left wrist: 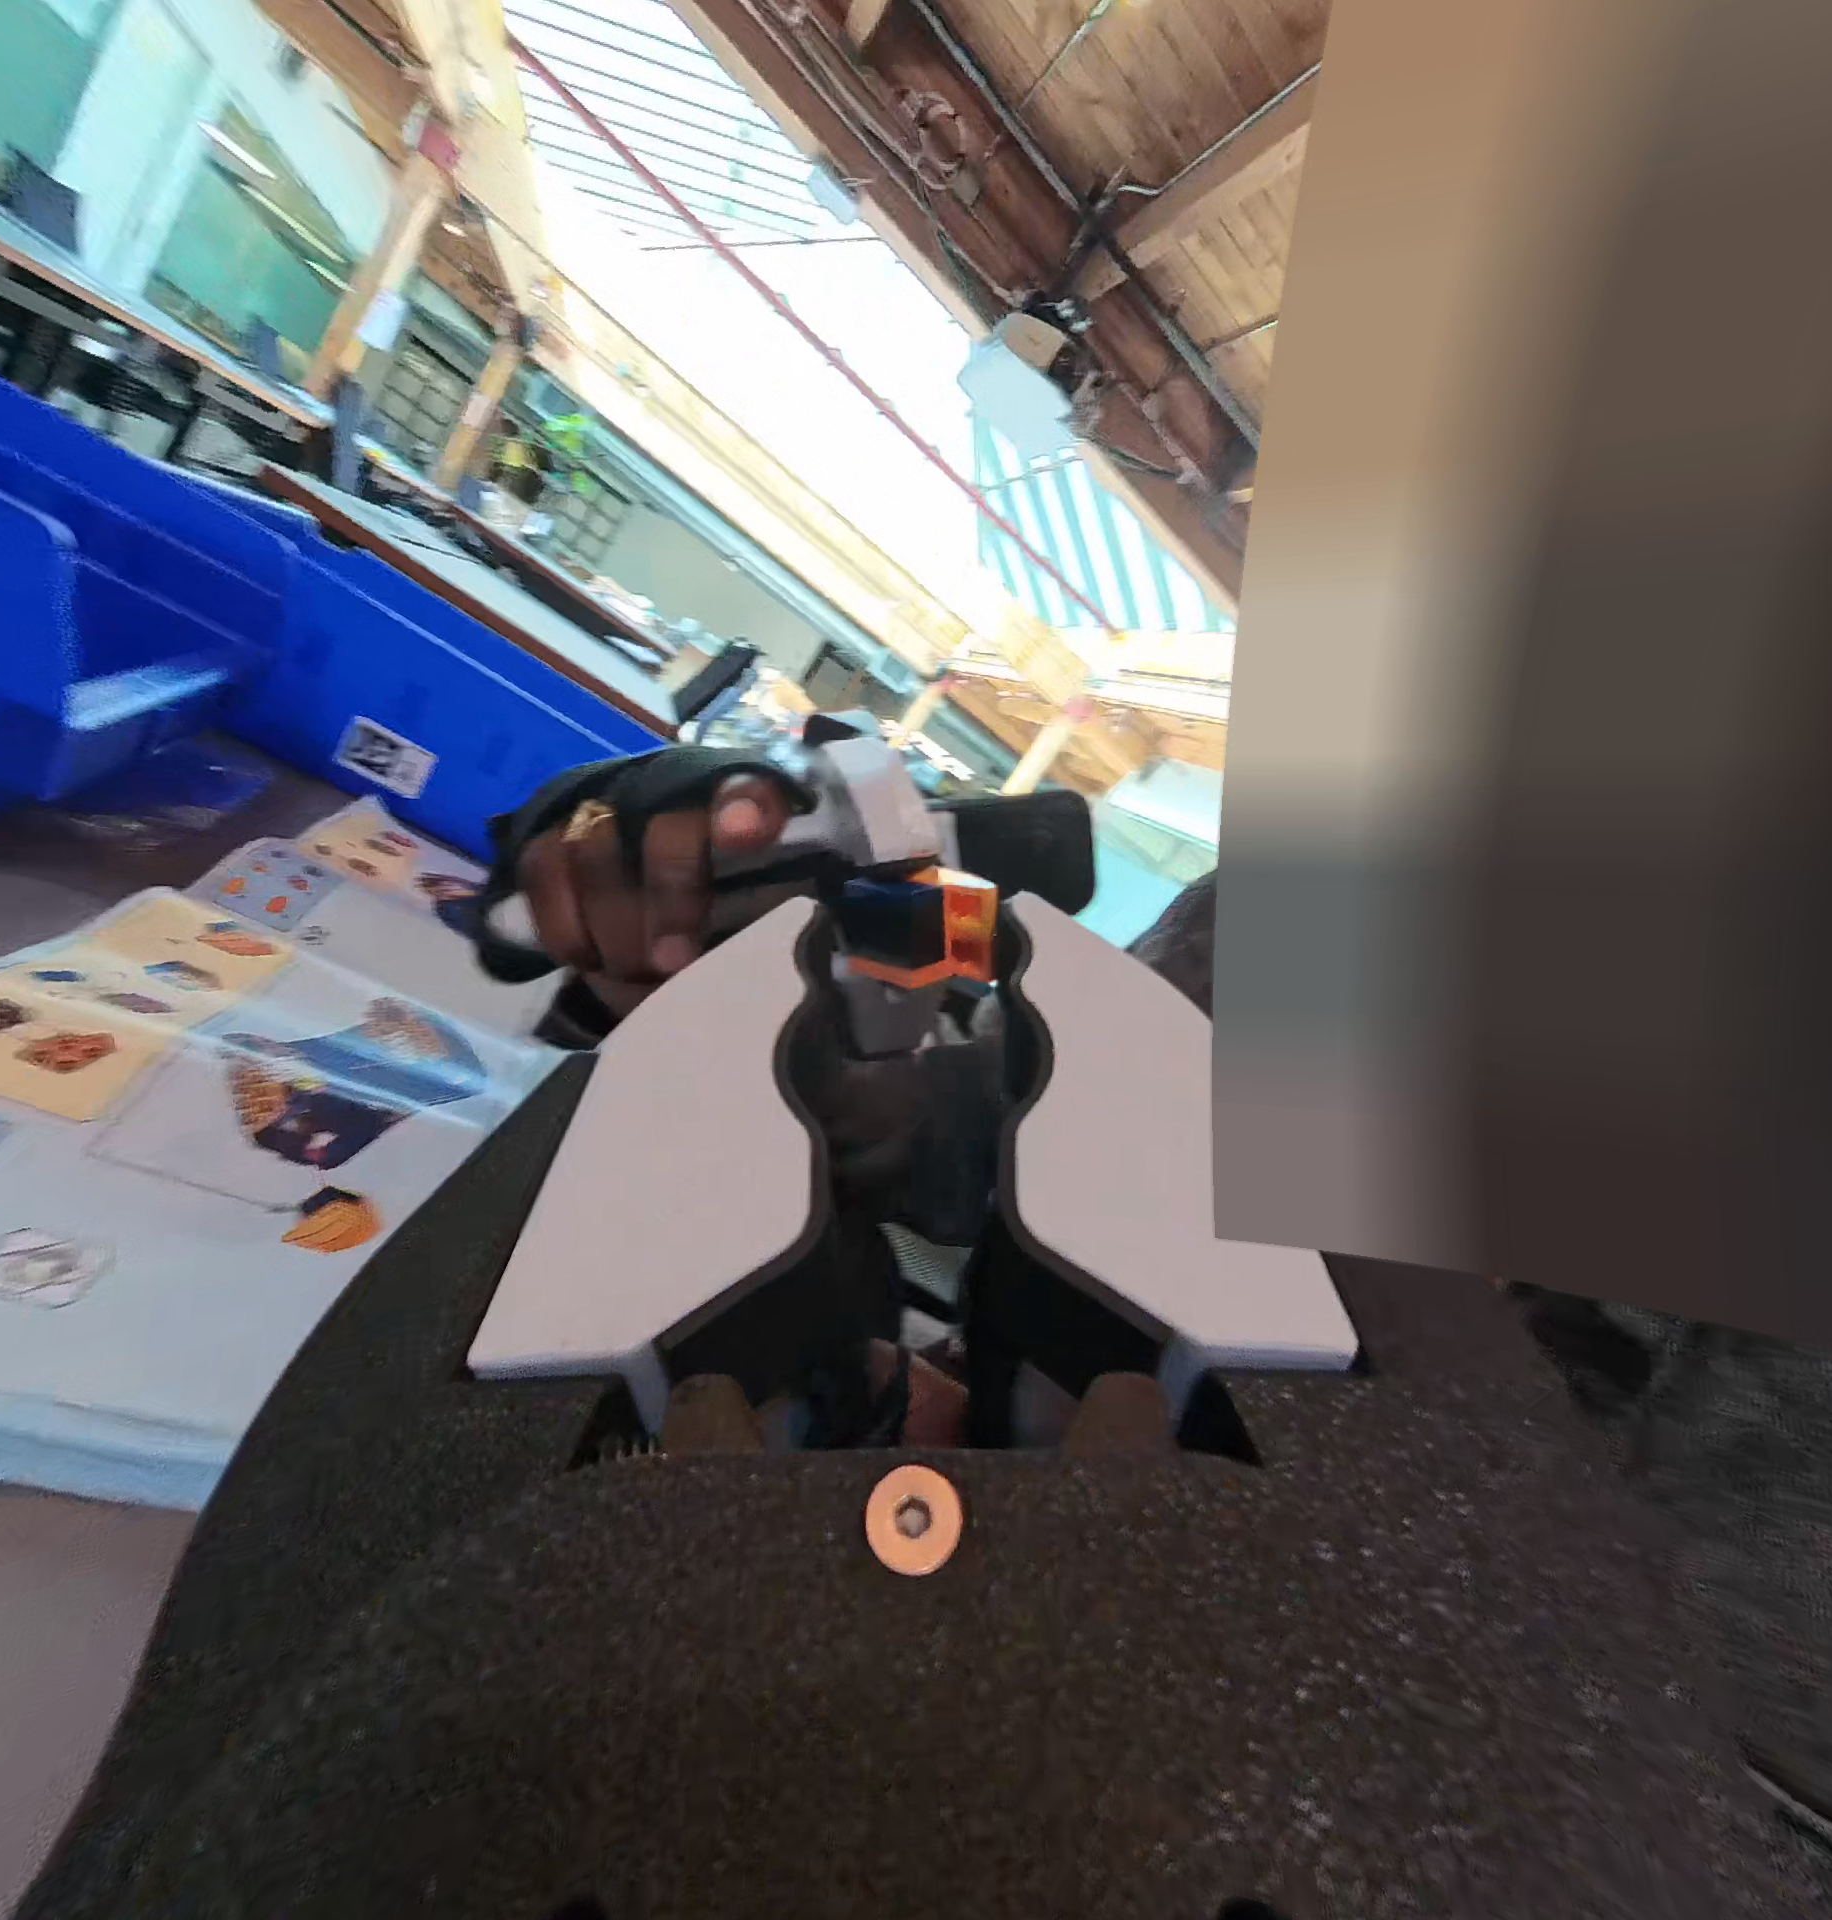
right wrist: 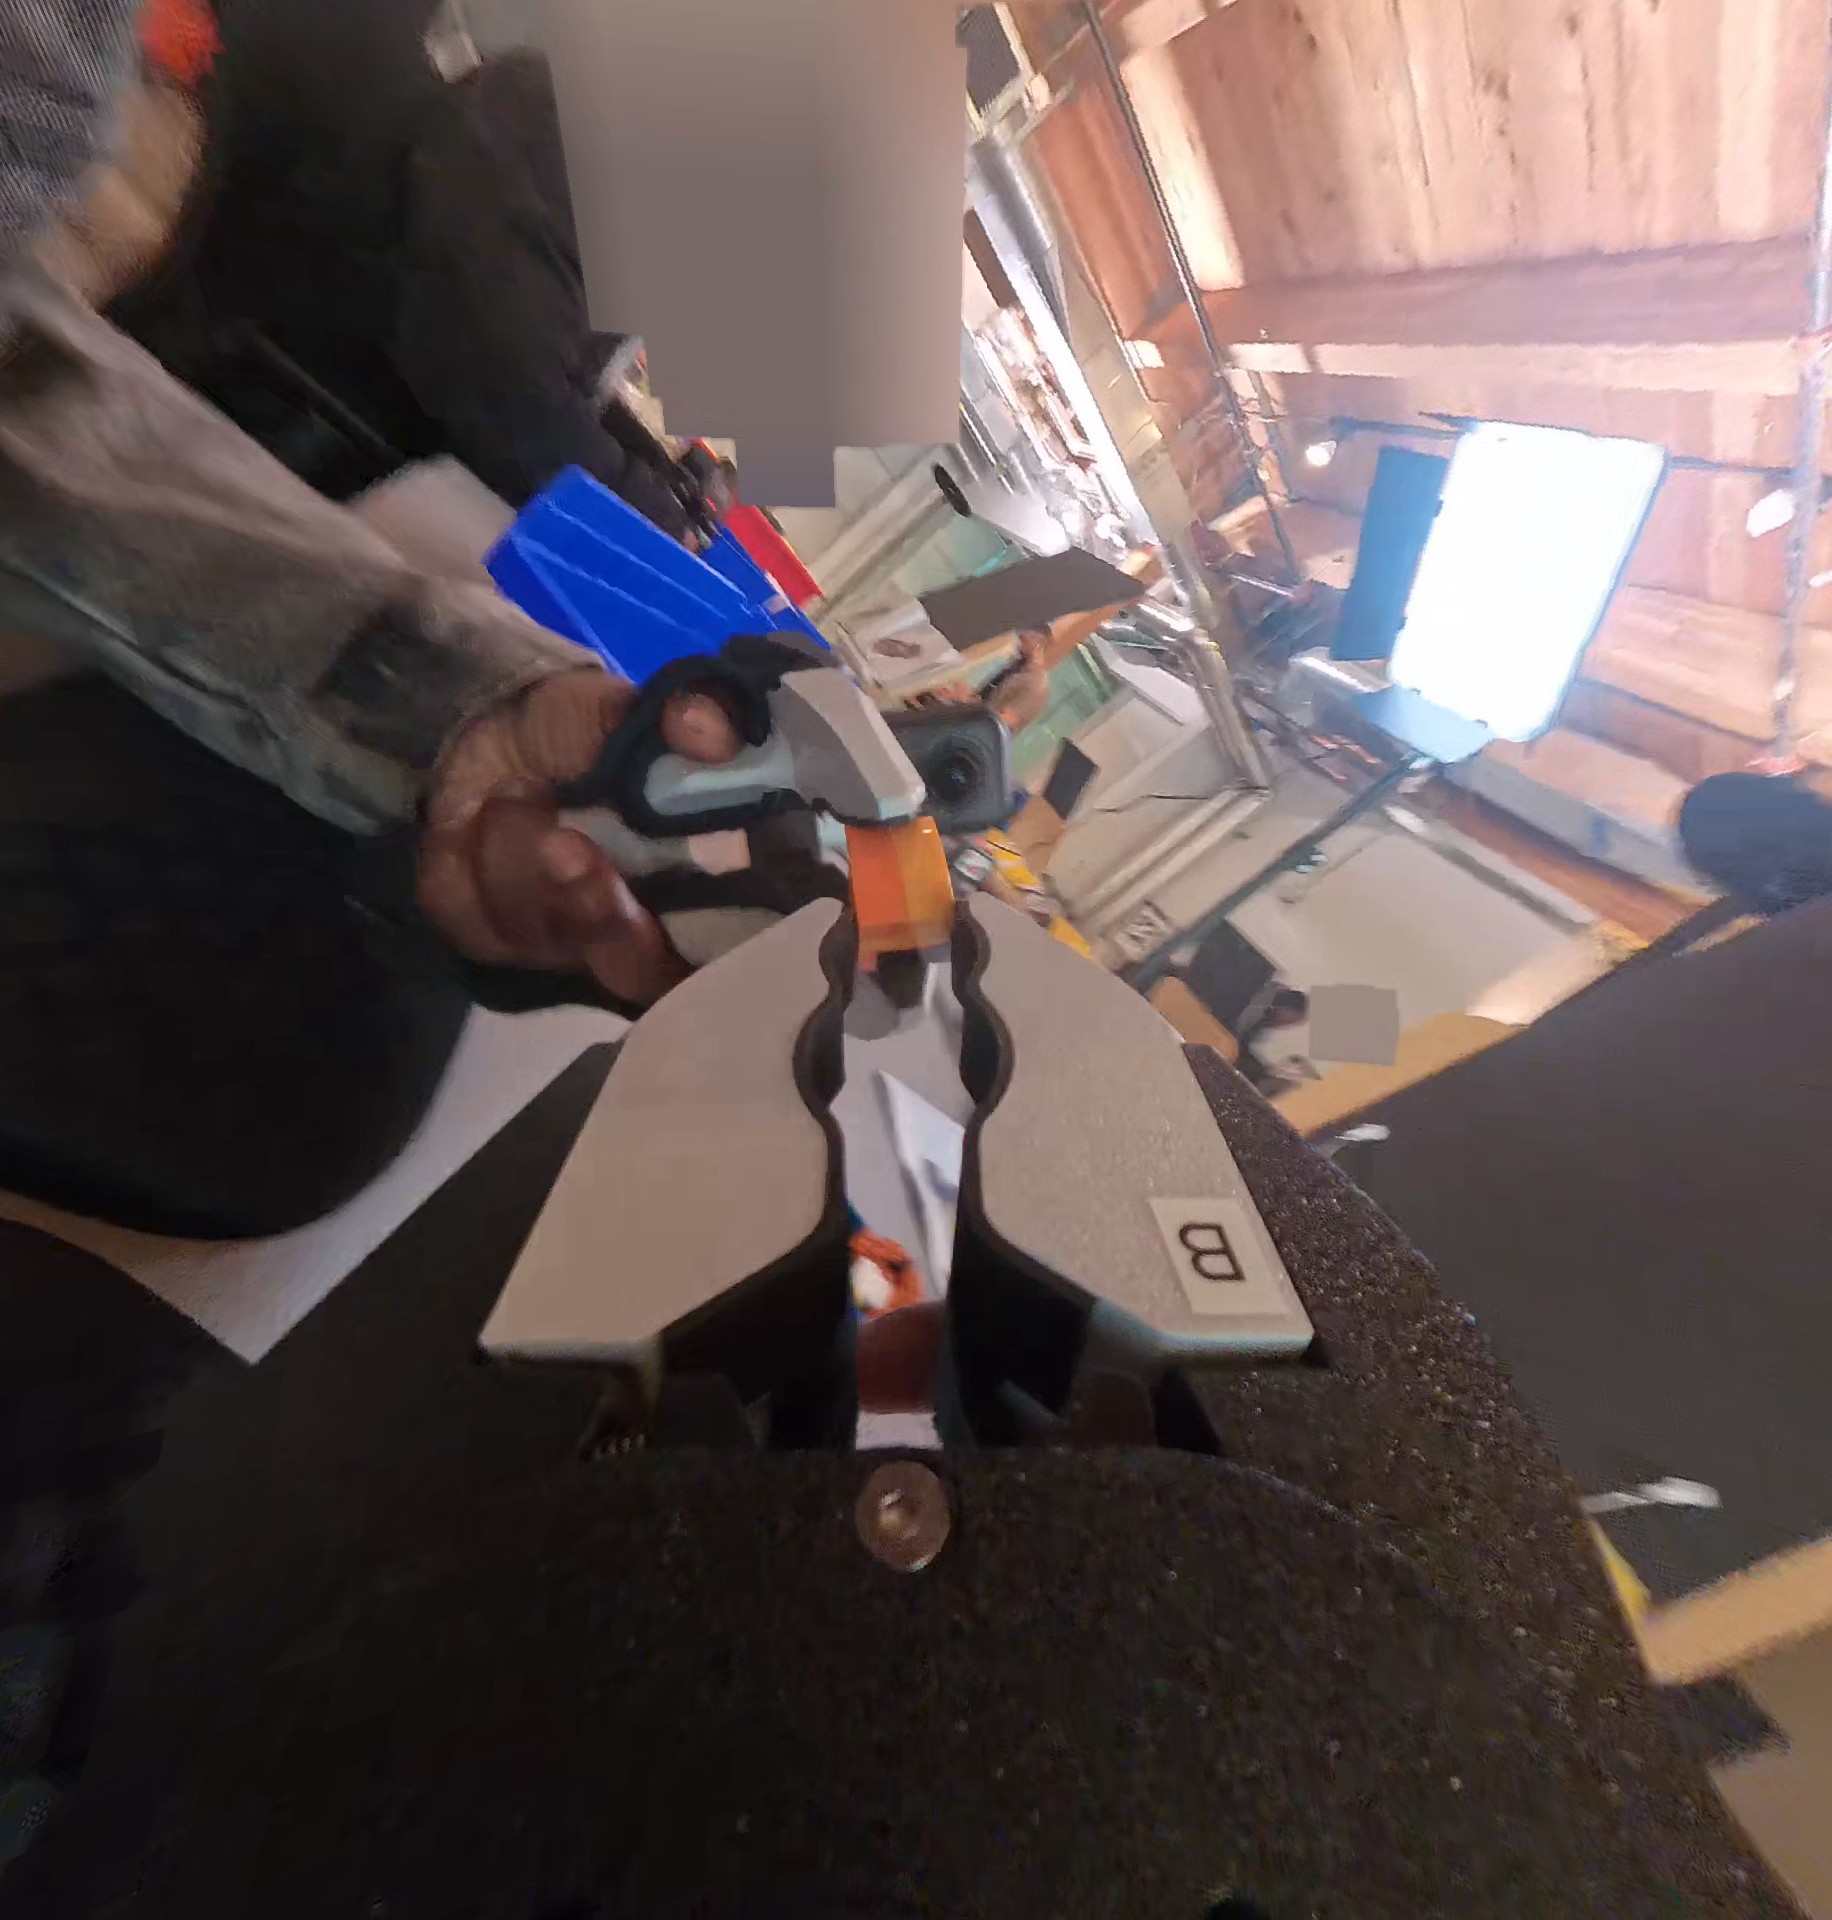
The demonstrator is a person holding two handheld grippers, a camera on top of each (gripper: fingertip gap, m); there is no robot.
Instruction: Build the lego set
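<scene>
A small assembly of orange and dark blue bricks (left wrist: 917, 925) is held in the air between the two grippers, which face each other. My left gripper (left wrist: 912, 920) is shut on it from the sides at the fingertips. My right gripper's grey fingers (left wrist: 876, 805) reach in from beyond and press on it from above and below. In the right wrist view my right gripper (right wrist: 901, 920) is shut on the orange brick (right wrist: 896, 883). The left gripper's grey finger (right wrist: 855, 764) sits on top of that brick. A person's hand (left wrist: 621, 894) holds the far gripper.
A blue bin (left wrist: 268, 644) stands at the left on the table. Picture sheets in clear sleeves (left wrist: 164, 1039) and a loose orange piece (left wrist: 335, 1221) lie on the table's white cover. A person's sleeve (right wrist: 216, 623) fills the left of the right wrist view. My two grippers' fingertips are within a few centimetres of each other.
</scene>
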